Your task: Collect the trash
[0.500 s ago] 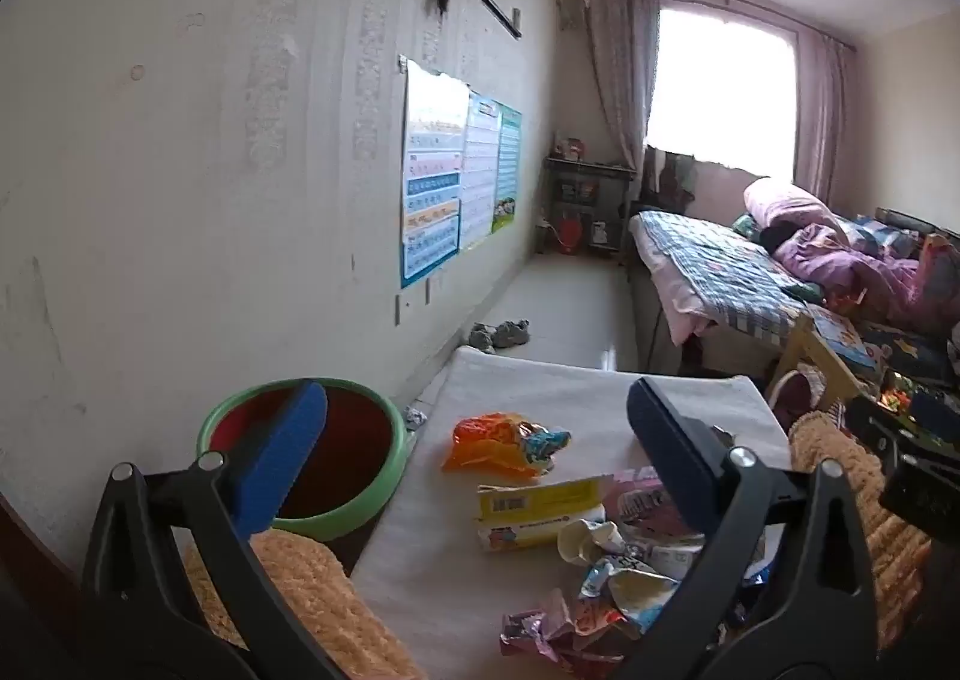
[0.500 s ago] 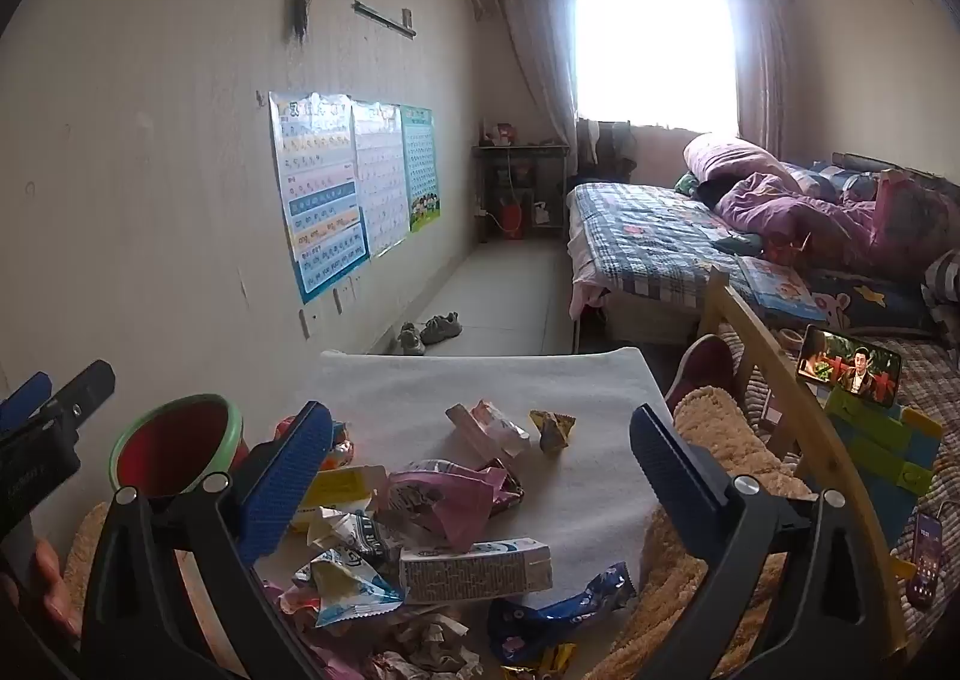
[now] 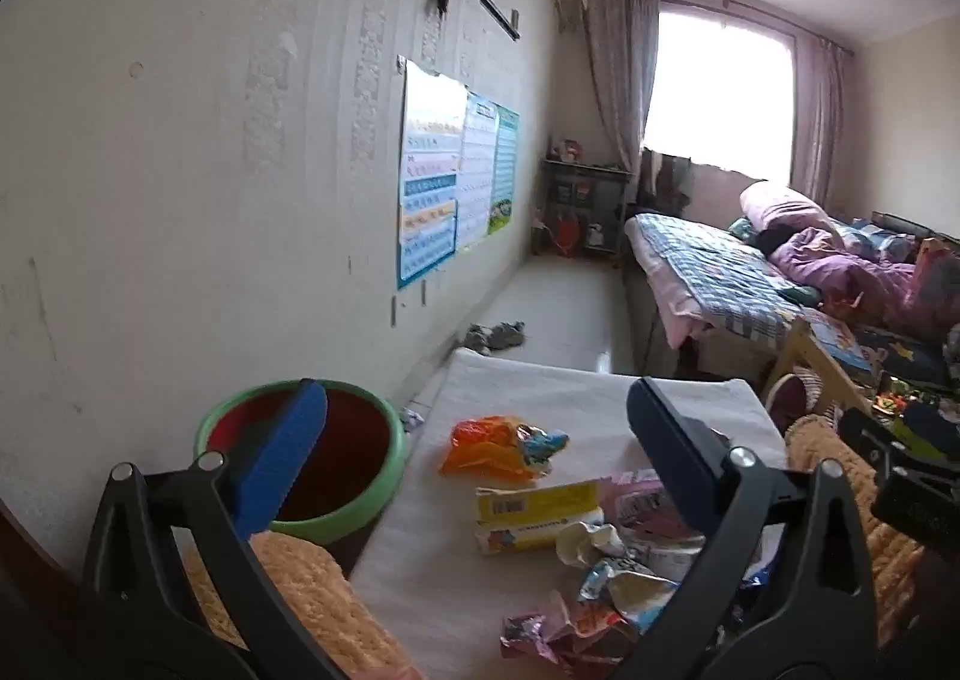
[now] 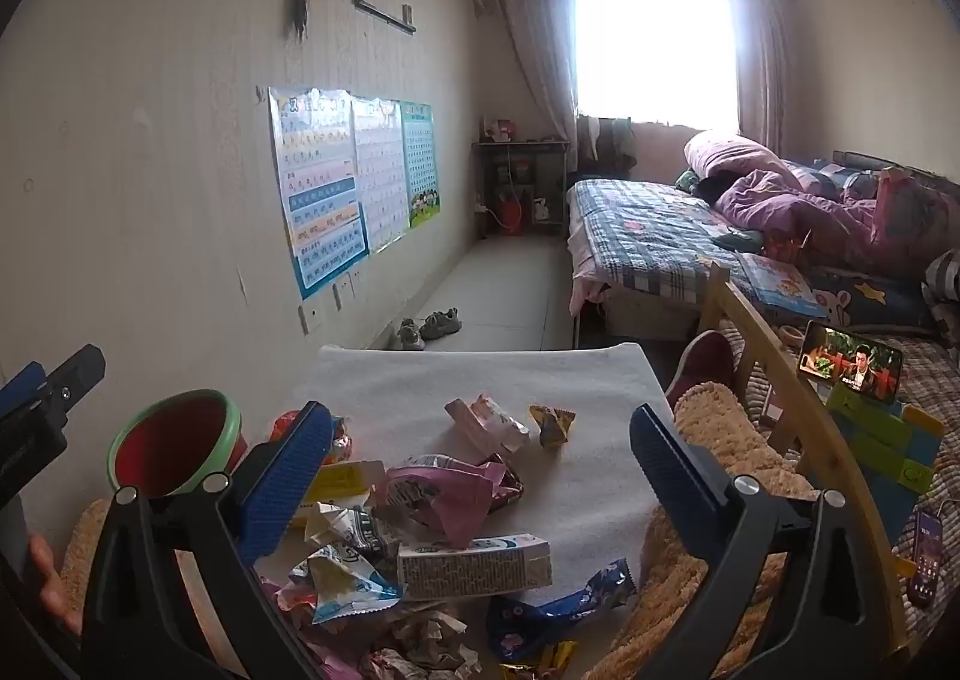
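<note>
Trash lies on a white-covered table (image 3: 576,392): an orange snack bag (image 3: 492,443), a yellow and white carton (image 3: 537,512) and crumpled wrappers (image 3: 618,578). A green-rimmed red bin (image 3: 354,440) stands left of the table. My left gripper (image 3: 474,440) is open and empty above the table's near left part. In the right wrist view I see a pink wrapper (image 4: 447,494), a white carton (image 4: 474,560), a small yellow wrapper (image 4: 552,422), a blue wrapper (image 4: 558,608) and the bin (image 4: 174,443). My right gripper (image 4: 480,464) is open and empty over the pile.
A fuzzy tan cushion (image 4: 714,440) lies to the right of the table, and another (image 3: 300,584) at the near left. A bed (image 4: 648,236) with a wooden rail (image 4: 780,380) and a phone (image 4: 849,359) stands on the right. Shoes (image 4: 429,326) lie on the floor.
The left gripper has shifted slightly; the view tilted a little. The right gripper has barely moved. Nothing was taken hold of.
</note>
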Demonstrator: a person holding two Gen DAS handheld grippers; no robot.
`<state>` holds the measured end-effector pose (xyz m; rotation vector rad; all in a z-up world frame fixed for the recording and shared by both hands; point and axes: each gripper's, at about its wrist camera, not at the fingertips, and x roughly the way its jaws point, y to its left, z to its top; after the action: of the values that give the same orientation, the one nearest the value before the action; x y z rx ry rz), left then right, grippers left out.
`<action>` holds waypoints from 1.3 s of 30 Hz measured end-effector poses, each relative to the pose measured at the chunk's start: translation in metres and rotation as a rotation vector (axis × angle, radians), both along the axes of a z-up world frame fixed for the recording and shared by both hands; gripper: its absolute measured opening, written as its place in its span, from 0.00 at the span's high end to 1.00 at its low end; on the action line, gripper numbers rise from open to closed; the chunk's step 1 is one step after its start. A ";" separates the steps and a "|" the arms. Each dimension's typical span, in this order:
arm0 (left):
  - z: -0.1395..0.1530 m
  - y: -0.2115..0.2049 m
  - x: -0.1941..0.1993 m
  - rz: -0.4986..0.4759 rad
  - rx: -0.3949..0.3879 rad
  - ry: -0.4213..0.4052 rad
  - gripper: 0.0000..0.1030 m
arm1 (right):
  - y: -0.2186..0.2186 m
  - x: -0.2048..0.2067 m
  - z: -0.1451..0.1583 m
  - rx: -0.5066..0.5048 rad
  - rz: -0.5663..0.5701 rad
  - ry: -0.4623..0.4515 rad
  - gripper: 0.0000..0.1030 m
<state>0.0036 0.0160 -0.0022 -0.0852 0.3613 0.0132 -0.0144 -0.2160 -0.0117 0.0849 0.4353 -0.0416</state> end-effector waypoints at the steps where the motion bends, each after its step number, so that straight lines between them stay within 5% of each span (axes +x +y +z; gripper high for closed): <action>1: 0.002 -0.006 -0.001 -0.001 0.006 0.003 0.04 | 0.000 0.000 -0.002 -0.001 0.000 -0.001 0.07; 39: -0.009 -0.001 0.005 0.007 -0.011 0.070 0.05 | -0.007 0.001 -0.010 0.006 -0.005 0.040 0.07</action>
<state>0.0087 0.0152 -0.0112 -0.0967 0.4314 0.0208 -0.0138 -0.2231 -0.0218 0.0916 0.4749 -0.0473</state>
